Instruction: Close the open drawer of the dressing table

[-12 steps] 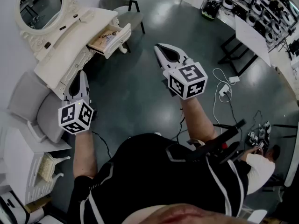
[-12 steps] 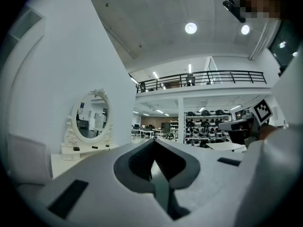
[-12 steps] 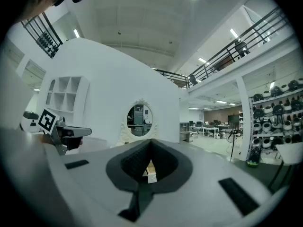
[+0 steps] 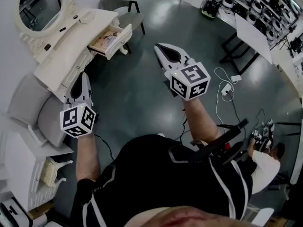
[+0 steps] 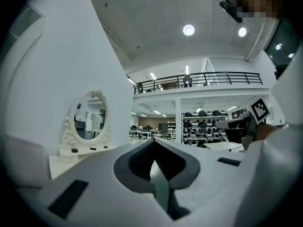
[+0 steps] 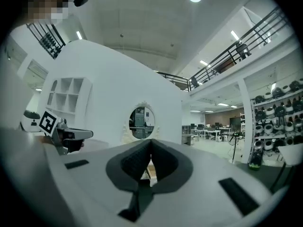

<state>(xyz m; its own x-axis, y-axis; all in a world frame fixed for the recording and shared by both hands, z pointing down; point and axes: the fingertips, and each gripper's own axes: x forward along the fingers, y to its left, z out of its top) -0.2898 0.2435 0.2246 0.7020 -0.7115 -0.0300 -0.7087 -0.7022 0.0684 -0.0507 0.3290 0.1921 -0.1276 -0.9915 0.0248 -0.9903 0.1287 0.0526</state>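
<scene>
Dark polished floor [image 4: 142, 98] fills the middle of the head view, and the cream dressing table [image 4: 66, 56] runs along its left side under an oval mirror [image 4: 40, 4]. The drawer [image 4: 111, 39] stands pulled well out from the table's front edge, at the end nearest the grey chair [image 4: 118, 6]. It holds small items that we cannot make out. Nothing touches it, so we judge that the closing push has not begun.

To do it well, we would bring the right gripper [image 4: 158, 47], the nearer one, flat against the middle of the drawer front. We would then press straight in along the runners, since a push near one corner could skew the drawer and jam it.

Both grippers are pinched together at the tips and carry nothing. The right gripper hangs over bare floor, well apart from the drawer. The left gripper [image 4: 85, 74] hovers near the table's front edge, towards its other end.
</scene>
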